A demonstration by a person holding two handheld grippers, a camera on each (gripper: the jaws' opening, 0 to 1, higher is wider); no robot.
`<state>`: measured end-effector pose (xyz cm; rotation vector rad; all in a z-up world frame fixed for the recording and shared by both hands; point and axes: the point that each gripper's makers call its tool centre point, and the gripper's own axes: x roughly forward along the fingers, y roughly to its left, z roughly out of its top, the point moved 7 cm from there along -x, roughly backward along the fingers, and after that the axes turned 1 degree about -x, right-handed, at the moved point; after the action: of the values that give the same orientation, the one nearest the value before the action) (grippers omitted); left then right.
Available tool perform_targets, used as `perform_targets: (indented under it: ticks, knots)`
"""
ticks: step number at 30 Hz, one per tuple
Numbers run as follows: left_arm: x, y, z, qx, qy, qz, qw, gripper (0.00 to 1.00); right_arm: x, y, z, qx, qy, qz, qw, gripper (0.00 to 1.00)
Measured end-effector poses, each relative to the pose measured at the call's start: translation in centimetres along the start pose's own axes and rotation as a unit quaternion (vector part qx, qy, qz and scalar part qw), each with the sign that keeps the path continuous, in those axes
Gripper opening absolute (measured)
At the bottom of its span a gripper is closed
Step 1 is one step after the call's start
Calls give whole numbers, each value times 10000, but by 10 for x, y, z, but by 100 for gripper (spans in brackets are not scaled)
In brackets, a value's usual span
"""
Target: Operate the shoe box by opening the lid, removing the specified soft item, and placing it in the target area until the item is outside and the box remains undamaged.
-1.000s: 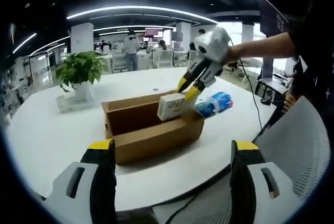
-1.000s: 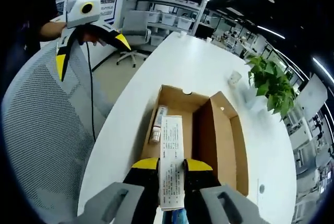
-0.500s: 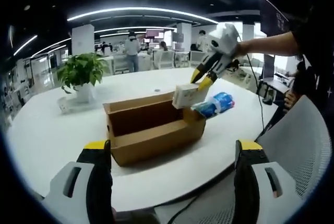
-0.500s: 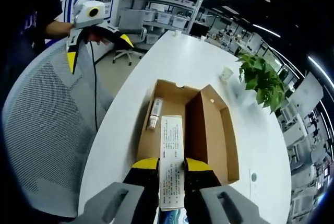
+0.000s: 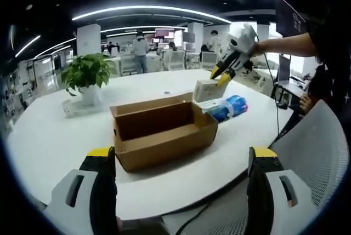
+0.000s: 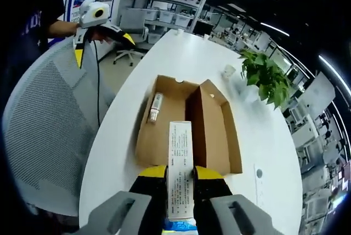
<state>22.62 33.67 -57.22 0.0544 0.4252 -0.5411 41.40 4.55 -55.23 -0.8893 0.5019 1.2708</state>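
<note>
Plant (image 5: pixel 85 73): upper left, on the table (image 5: pixel 49 136).
Shoe box (image 5: pixel 162 131): centre, lid open.
Left gripper (image 5: pixel 181 191): jaws apart, empty, low.
Right gripper (image 6: pixel 180 177): clamped on white pack (image 5: pixel 208 90); since 1 s ago it rose clear of the box, so placing remains.

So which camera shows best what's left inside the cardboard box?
The right gripper view: it looks down into the open cardboard box, where a small tube lies. The left gripper view sees the box side-on, floor hidden.
</note>
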Motion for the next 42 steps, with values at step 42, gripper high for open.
perform_targets:
  ticks: [42]
  knots:
    - [1, 1, -4, -84, 251, 23, 9996, 97, -21, -58, -133, 444, 790, -728, 9932, 12]
